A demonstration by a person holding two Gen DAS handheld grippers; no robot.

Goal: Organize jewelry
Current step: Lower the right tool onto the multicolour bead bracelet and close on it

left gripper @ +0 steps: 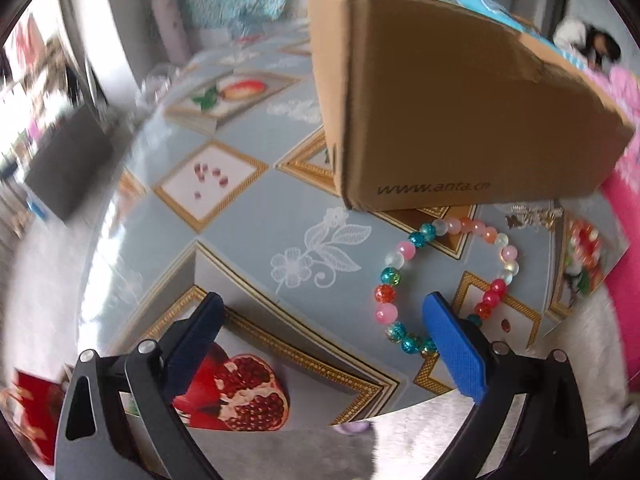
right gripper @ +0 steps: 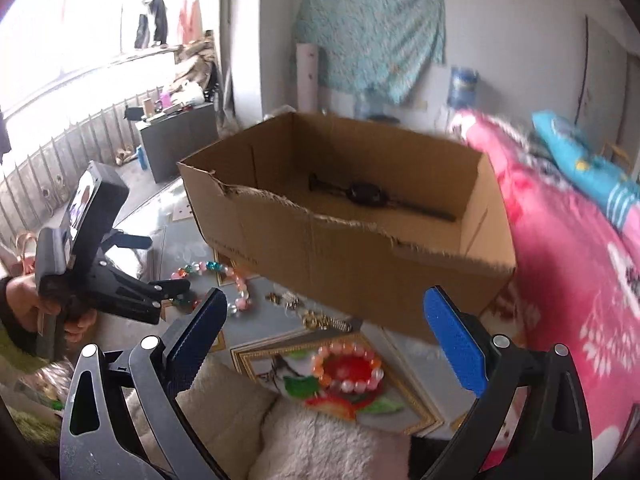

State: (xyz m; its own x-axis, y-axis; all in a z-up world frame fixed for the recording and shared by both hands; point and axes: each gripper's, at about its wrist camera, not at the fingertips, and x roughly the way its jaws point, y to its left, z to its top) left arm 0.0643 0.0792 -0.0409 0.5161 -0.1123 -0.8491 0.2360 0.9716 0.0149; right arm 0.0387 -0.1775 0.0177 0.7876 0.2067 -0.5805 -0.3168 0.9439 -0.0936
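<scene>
Counting two bracelets, one box, one watch.

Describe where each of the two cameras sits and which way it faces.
Left wrist: on the left tongs, angled down at the table, multicoloured bead bracelet and cardboard box; only its open tongs show.
Right wrist: on the right tongs, facing across into the box, where a dark watch lies; open tongs, plus the left hand.
Shared: box, bracelet, gold jewelry.
</scene>
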